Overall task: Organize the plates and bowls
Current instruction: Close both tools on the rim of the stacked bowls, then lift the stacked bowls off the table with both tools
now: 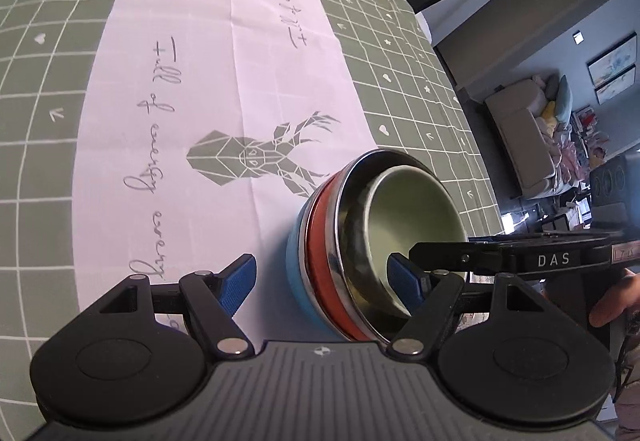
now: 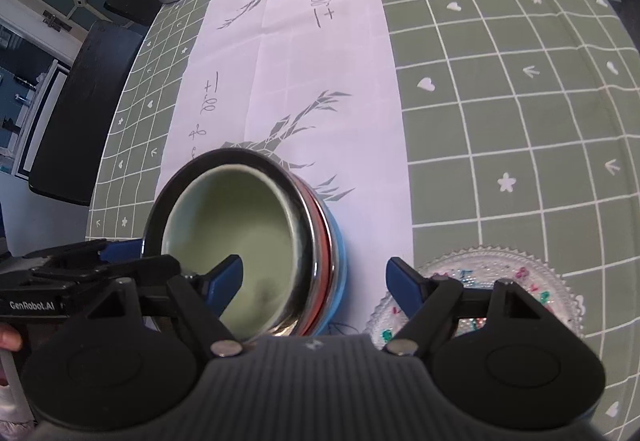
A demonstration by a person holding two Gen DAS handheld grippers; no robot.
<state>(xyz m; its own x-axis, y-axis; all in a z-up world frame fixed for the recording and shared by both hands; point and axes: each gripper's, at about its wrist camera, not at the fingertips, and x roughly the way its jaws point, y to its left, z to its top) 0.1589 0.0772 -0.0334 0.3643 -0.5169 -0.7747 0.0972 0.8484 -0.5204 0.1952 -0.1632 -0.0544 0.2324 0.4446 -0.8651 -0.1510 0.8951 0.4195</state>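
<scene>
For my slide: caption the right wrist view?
Open right gripper straddles nested bowl stack, beside patterned glass plate.

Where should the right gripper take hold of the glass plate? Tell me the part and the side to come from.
Judging from the right wrist view, grip the glass plate by its scalloped rim, coming in low from the side nearest the right gripper. The plate lies flat and shallow on the tablecloth, so only the edge gives the fingers purchase. The nested bowls sit apart, to its left.
</scene>
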